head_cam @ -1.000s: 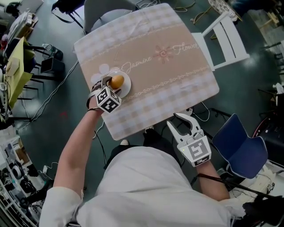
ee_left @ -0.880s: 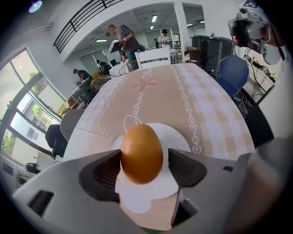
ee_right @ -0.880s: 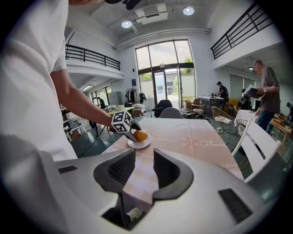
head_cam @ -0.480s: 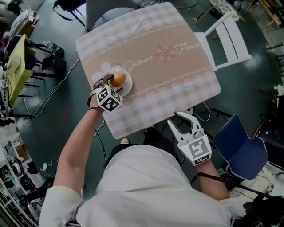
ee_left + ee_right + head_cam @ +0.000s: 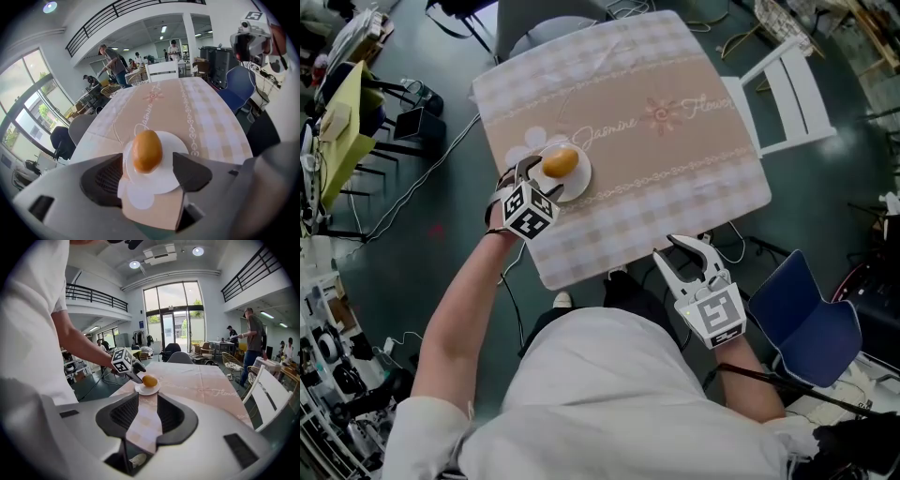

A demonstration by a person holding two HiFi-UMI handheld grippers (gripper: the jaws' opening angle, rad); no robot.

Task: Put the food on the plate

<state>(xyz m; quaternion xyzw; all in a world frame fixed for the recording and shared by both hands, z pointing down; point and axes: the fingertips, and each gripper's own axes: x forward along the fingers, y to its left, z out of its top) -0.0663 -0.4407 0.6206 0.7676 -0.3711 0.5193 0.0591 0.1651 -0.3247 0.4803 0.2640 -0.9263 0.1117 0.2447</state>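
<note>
An orange, egg-shaped piece of food (image 5: 561, 162) lies on a small white plate (image 5: 578, 183) near the left edge of the table with the checked cloth (image 5: 656, 178). My left gripper (image 5: 540, 180) sits just short of the plate, open. In the left gripper view the food (image 5: 146, 151) rests on the plate (image 5: 164, 176) ahead of the left gripper (image 5: 147, 174), untouched by either pad. My right gripper (image 5: 686, 267) hangs open and empty off the table's near edge. From the right gripper (image 5: 147, 416) the food (image 5: 149, 380) and plate (image 5: 147, 390) show far off.
A white folding chair (image 5: 778, 84) stands right of the table, a blue chair (image 5: 802, 314) at the near right, a grey chair (image 5: 548, 28) at the far side. Cables run over the floor at left (image 5: 412, 187). People stand in the background (image 5: 112, 61).
The left gripper has drawn back a little from the food, which stays on the plate. The head view has shifted slightly. The right gripper has hardly moved.
</note>
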